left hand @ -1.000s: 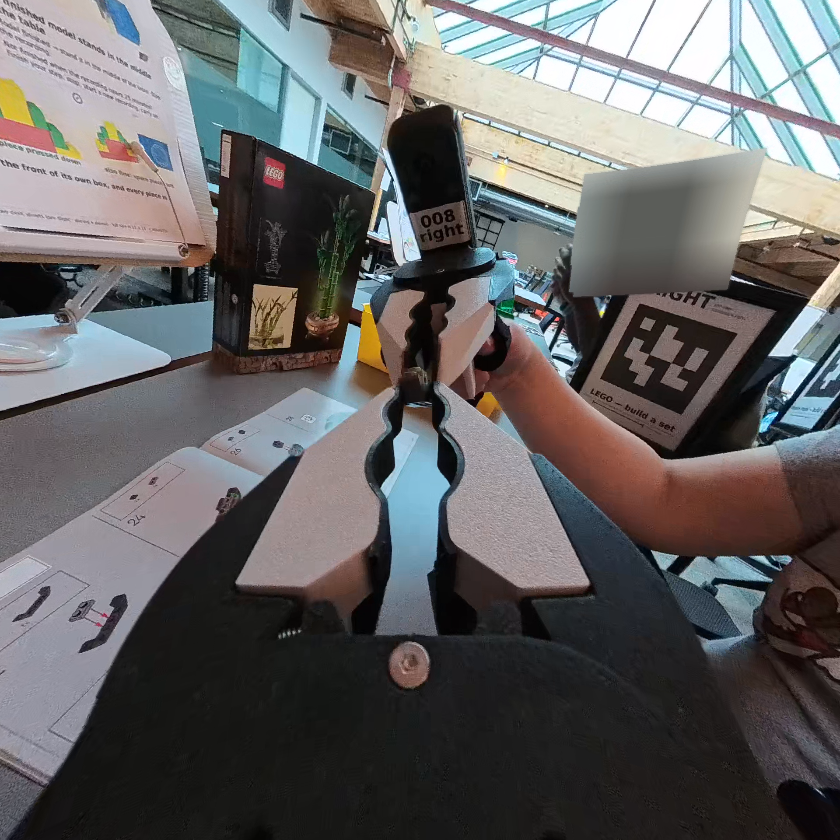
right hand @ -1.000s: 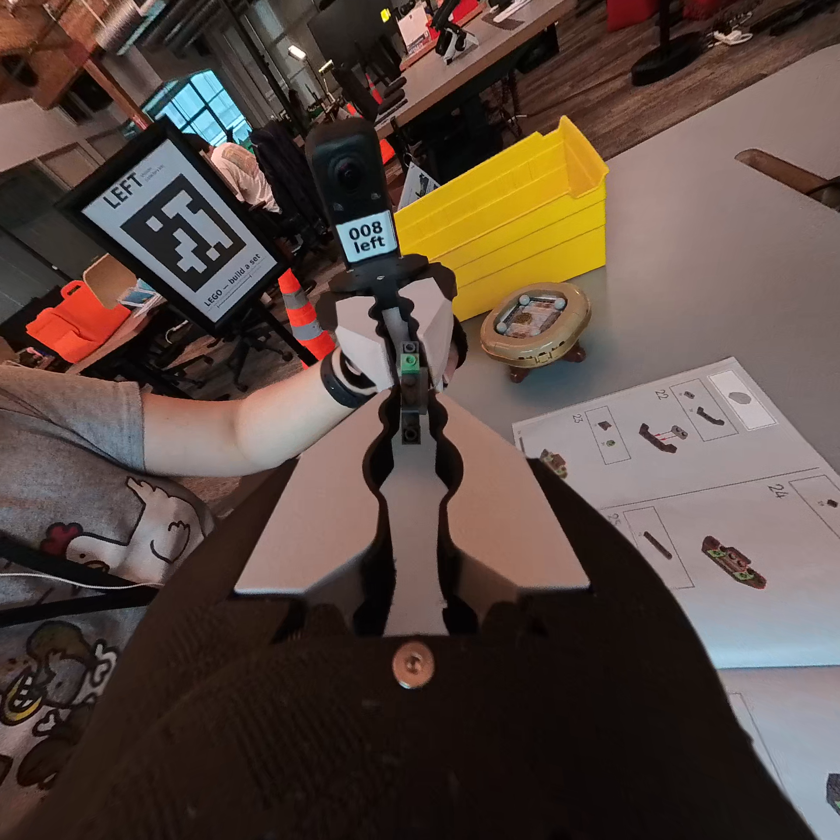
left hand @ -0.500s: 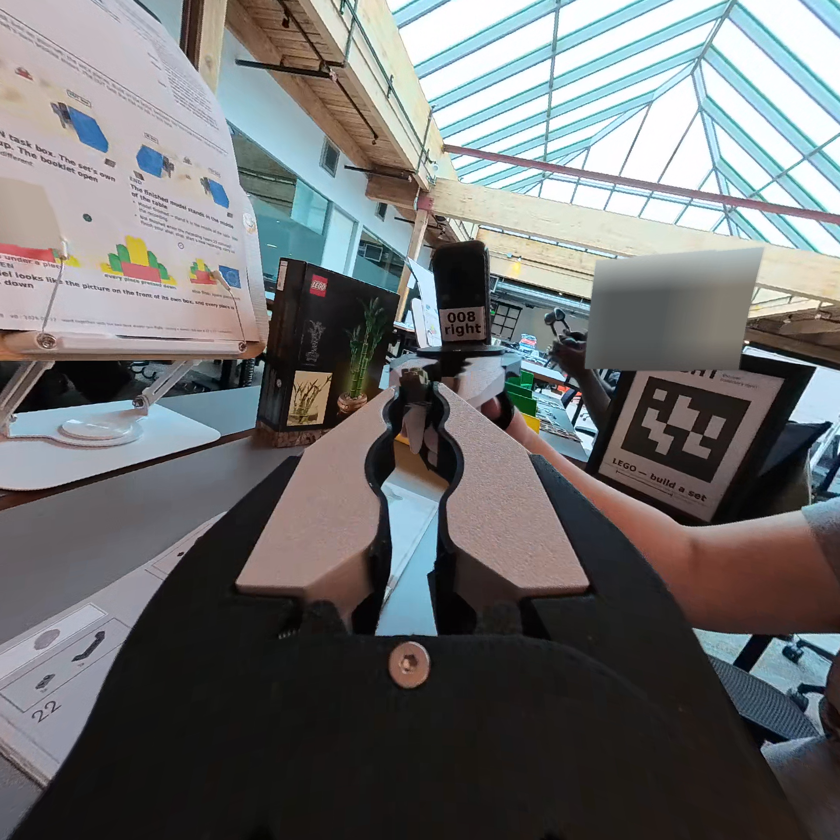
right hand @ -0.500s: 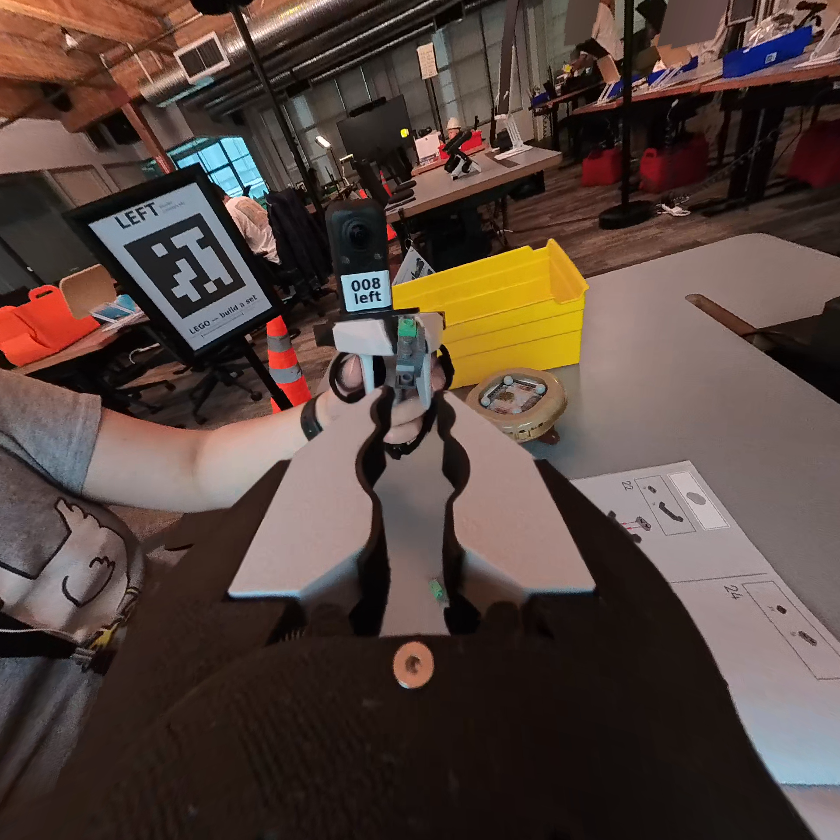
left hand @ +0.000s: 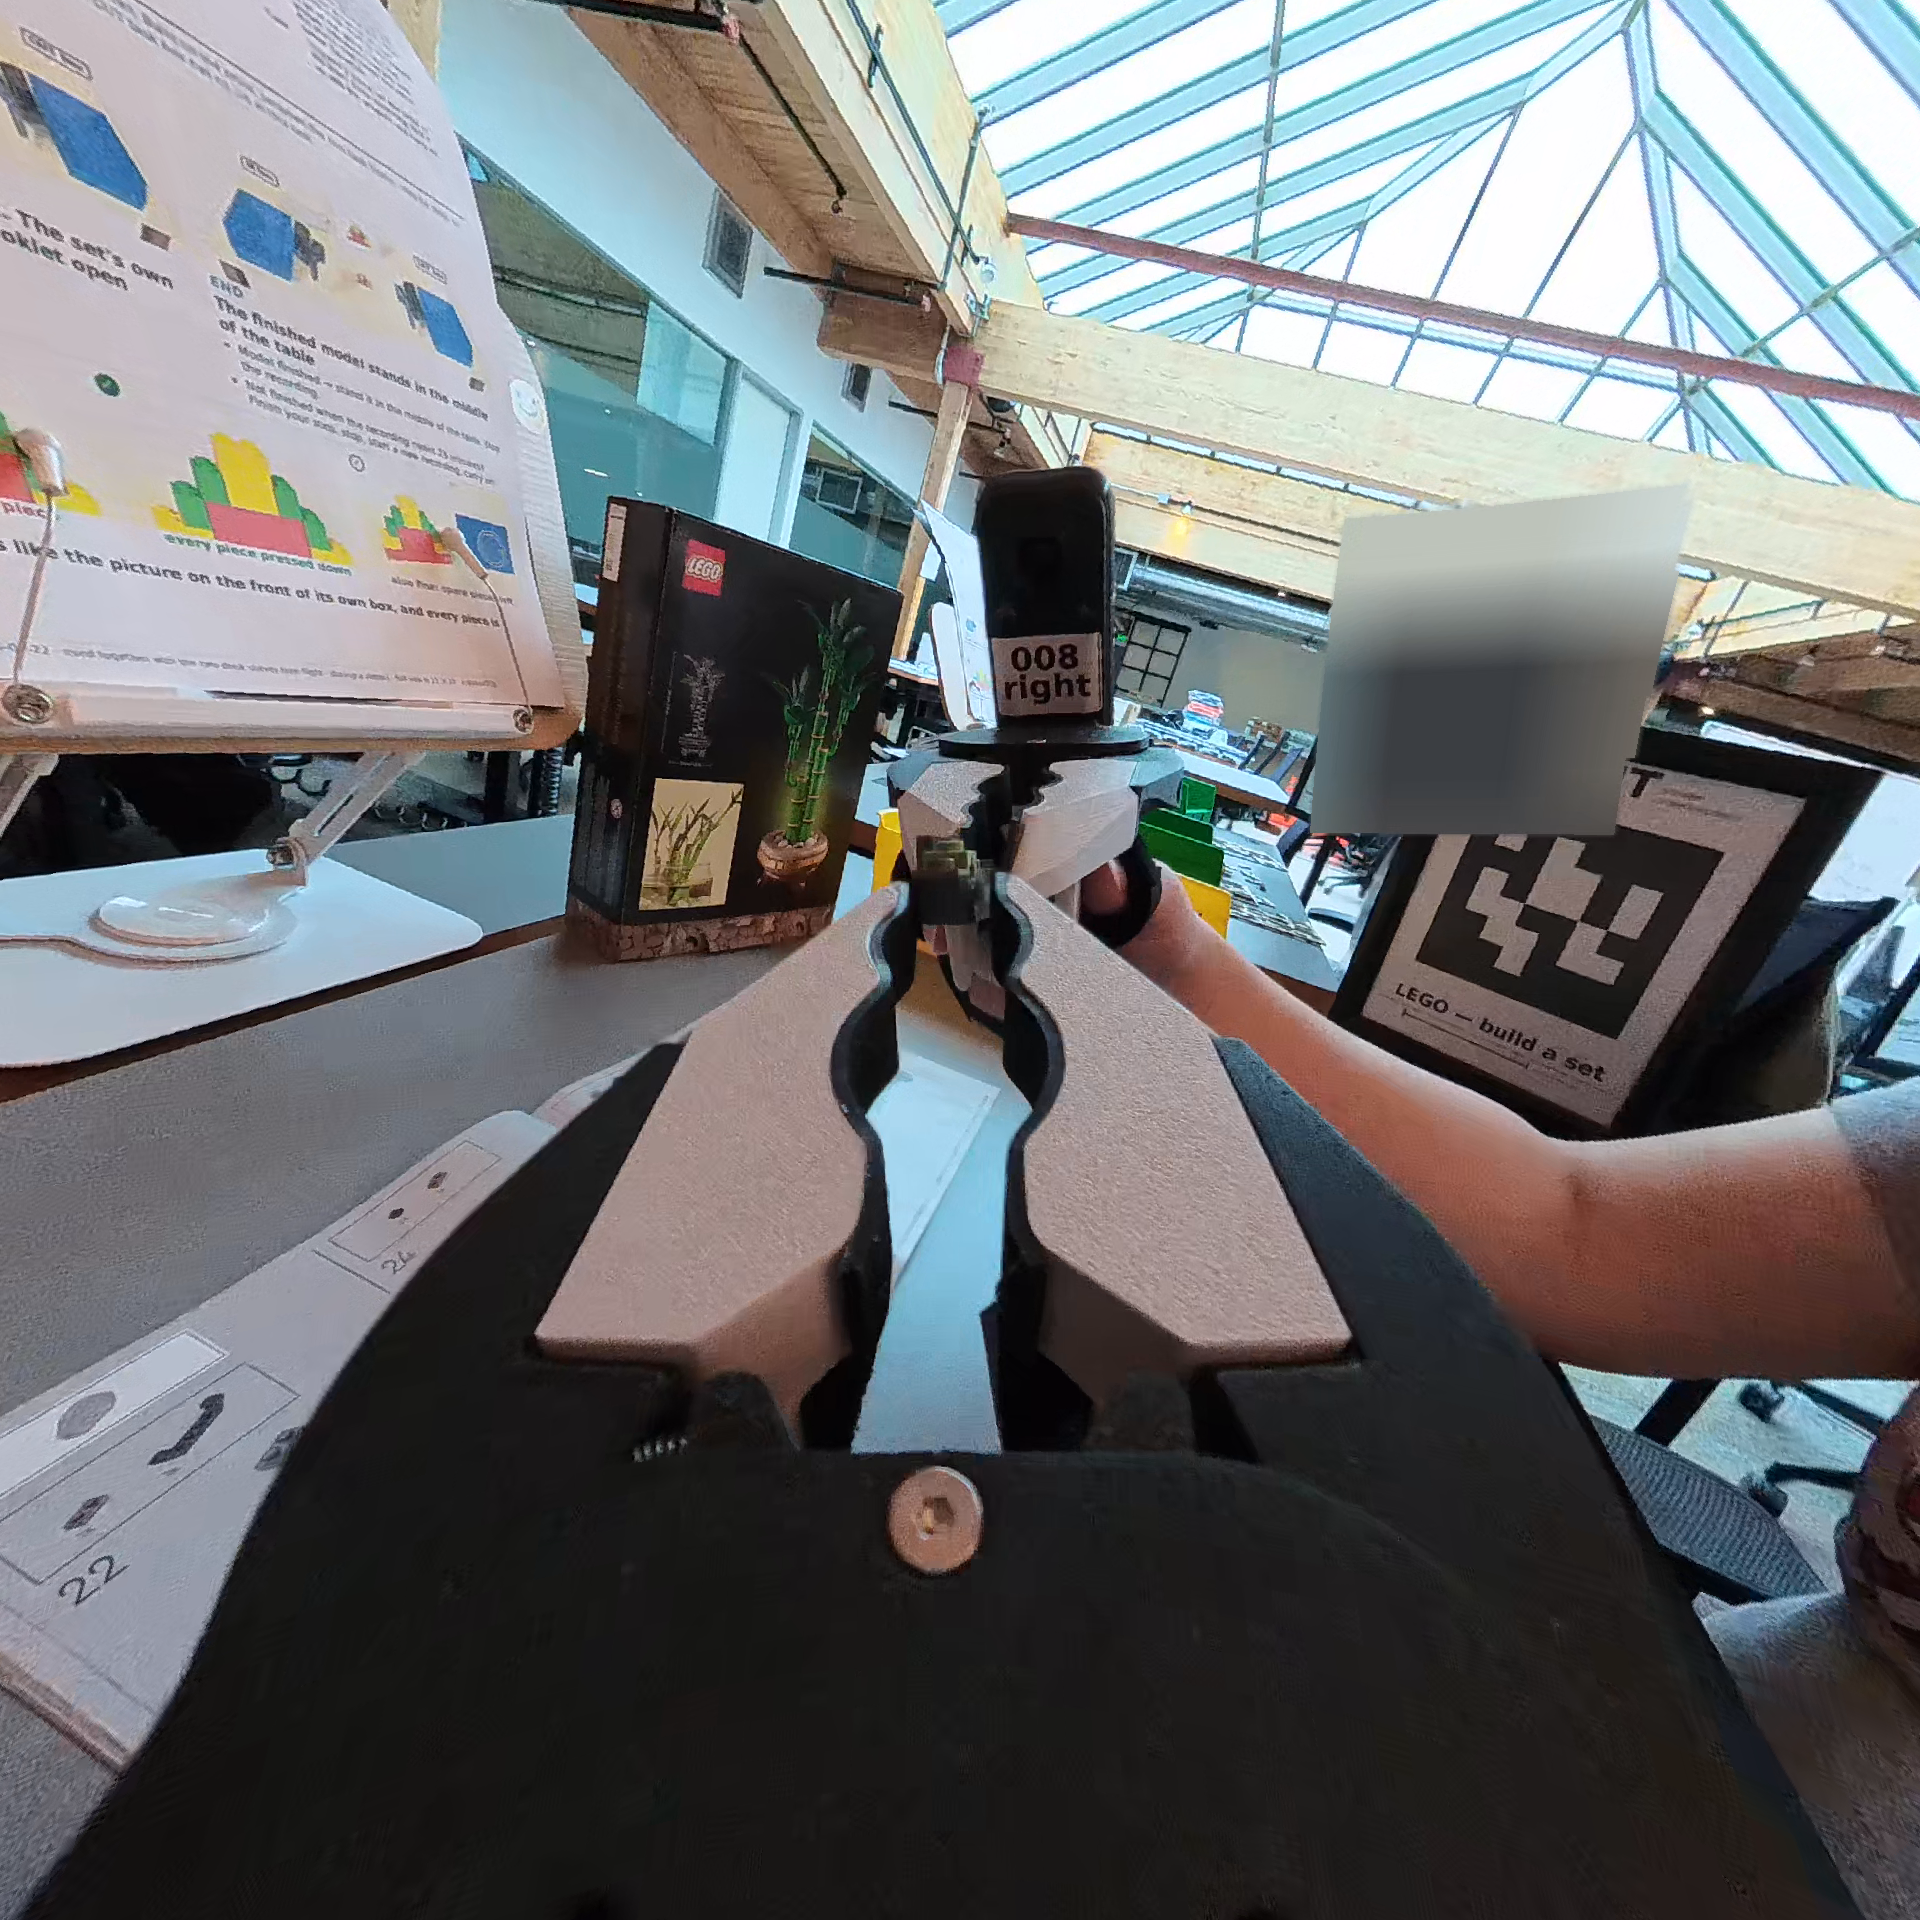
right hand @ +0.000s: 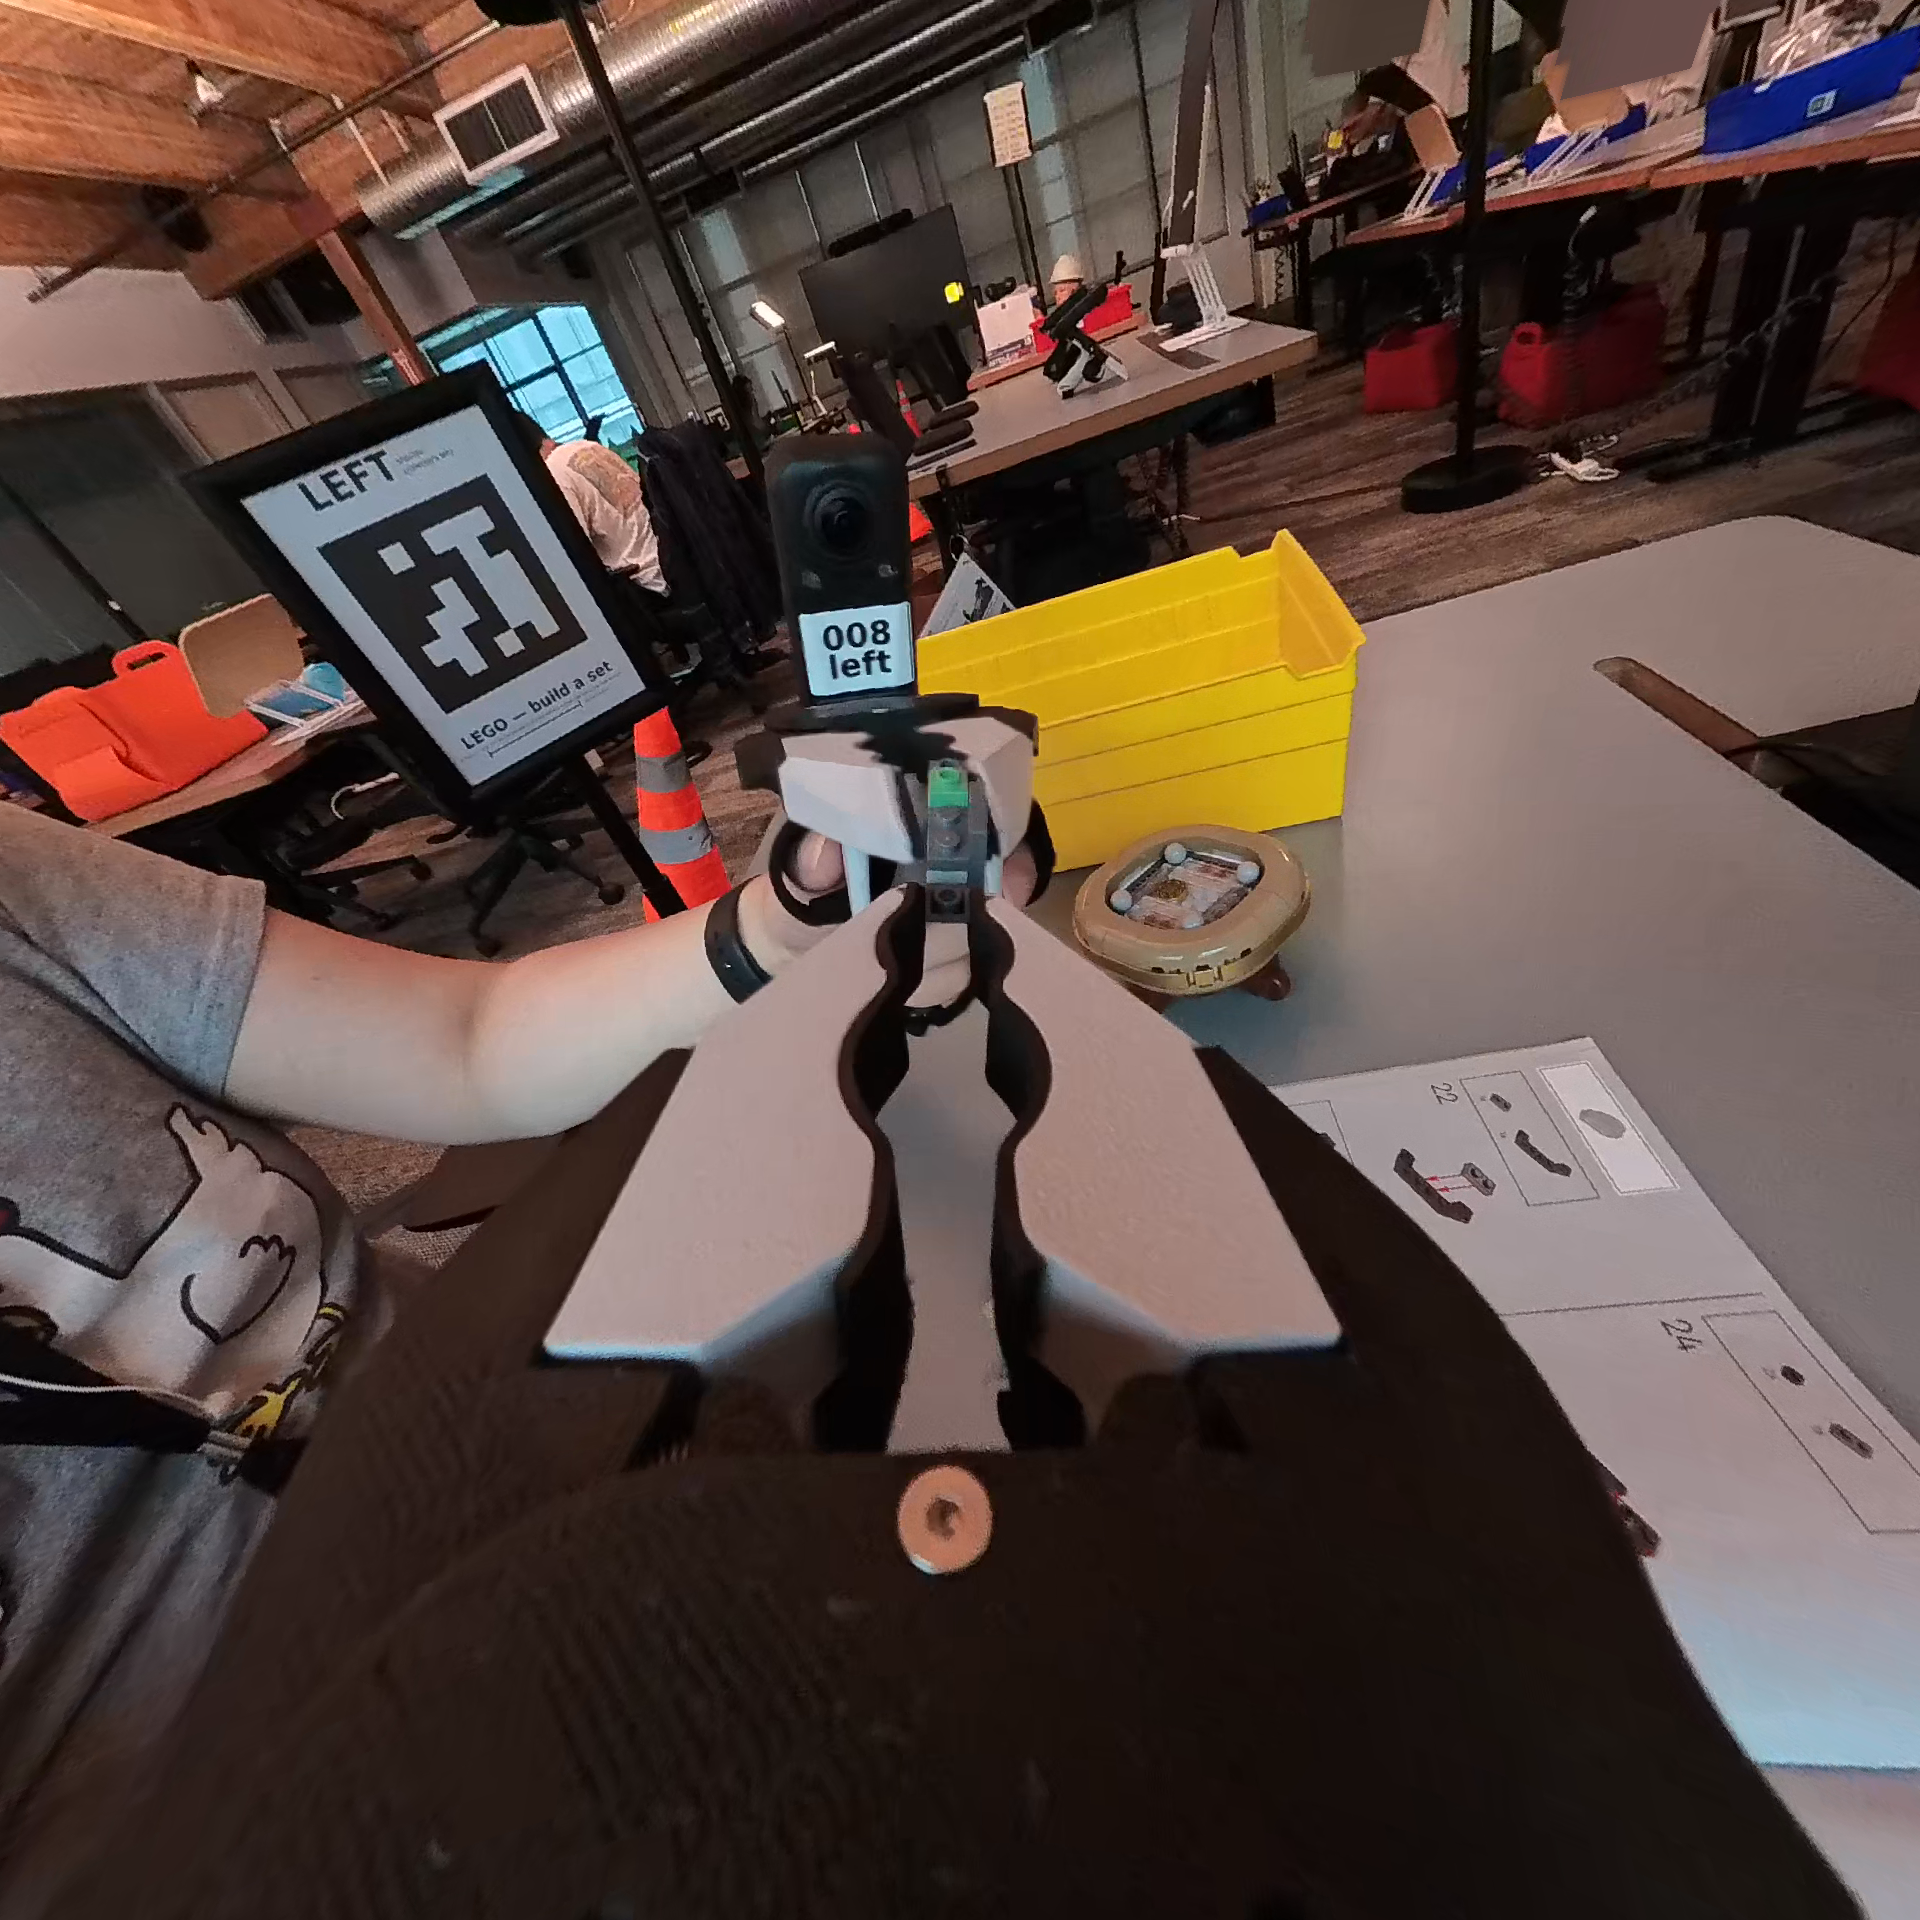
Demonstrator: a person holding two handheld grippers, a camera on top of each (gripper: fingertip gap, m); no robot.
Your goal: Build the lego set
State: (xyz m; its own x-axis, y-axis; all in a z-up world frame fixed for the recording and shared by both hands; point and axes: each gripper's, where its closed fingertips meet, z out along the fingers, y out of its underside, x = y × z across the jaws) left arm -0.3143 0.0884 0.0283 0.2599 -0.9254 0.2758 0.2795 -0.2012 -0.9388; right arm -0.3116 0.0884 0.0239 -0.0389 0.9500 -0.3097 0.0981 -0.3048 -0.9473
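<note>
A small dark grey lego assembly with a green stud on top point(right hand: 948, 831) is held in the air between my two grippers, which face each other tip to tip. My left gripper point(left hand: 951, 896) is shut on it; there it shows as a dark and green piece point(left hand: 948, 881). My right gripper point(right hand: 945, 914) is shut on its lower end. The left gripper shows opposite in the right wrist view point(right hand: 904, 800), the right gripper in the left wrist view point(left hand: 1003, 821). A round tan lego pot base point(right hand: 1190, 904) stands on the grey table point(right hand: 1610, 831).
The open instruction booklet point(right hand: 1538, 1195) lies on the table under the grippers and also shows in the left wrist view point(left hand: 156, 1455). A yellow bin point(right hand: 1143, 707) stands behind the pot base. The set's box point(left hand: 727, 727) and a sheet on a stand point(left hand: 239, 364) are at the back left. My two grippers' fingertips are within a few centimetres of each other. My left tips are roughly 20 cm from the round tan lego pot base point(right hand: 1190, 904).
Half a second ago the assembly sat in the left gripper alone with the right gripper's jaws wider. The right gripper has moved in and closed on its lower end.
</note>
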